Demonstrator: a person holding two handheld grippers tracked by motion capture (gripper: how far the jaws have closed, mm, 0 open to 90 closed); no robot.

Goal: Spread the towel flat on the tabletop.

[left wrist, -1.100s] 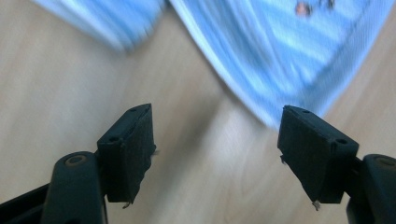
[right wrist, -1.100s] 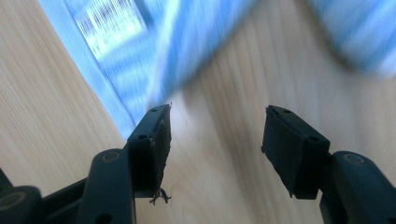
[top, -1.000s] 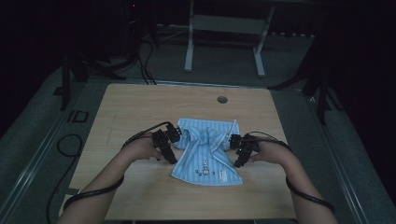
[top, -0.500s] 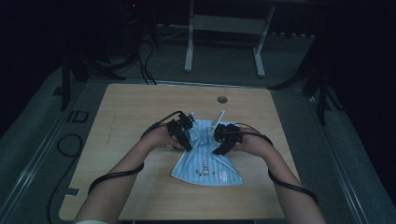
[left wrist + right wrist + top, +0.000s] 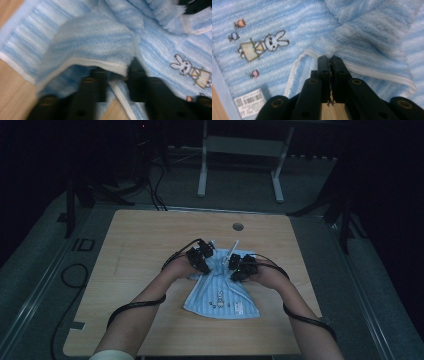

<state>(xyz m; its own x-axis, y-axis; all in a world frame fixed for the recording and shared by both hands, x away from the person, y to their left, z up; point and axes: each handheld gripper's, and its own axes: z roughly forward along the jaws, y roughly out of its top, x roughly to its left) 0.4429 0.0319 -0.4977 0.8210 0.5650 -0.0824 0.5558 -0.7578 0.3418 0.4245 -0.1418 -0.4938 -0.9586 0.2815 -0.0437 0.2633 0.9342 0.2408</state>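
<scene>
Your two grippers meet over a blue striped towel [image 5: 220,292] lying near the middle of the wooden table [image 5: 150,245], its folded upper part gathered between your hands. Your left gripper [image 5: 201,260] has just been closing: in the left gripper view its jaws stand a little apart with the towel's white-edged hem [image 5: 100,65] draped over and between them, and the picture is too blurred to tell whether the pads press on it. Your right gripper [image 5: 239,268] has also just been closing, and in the right gripper view its jaws are pinched together on a folded corner of the cloth. A printed rabbit [image 5: 265,43] and a barcode label [image 5: 249,101] show on the flat part of the towel.
</scene>
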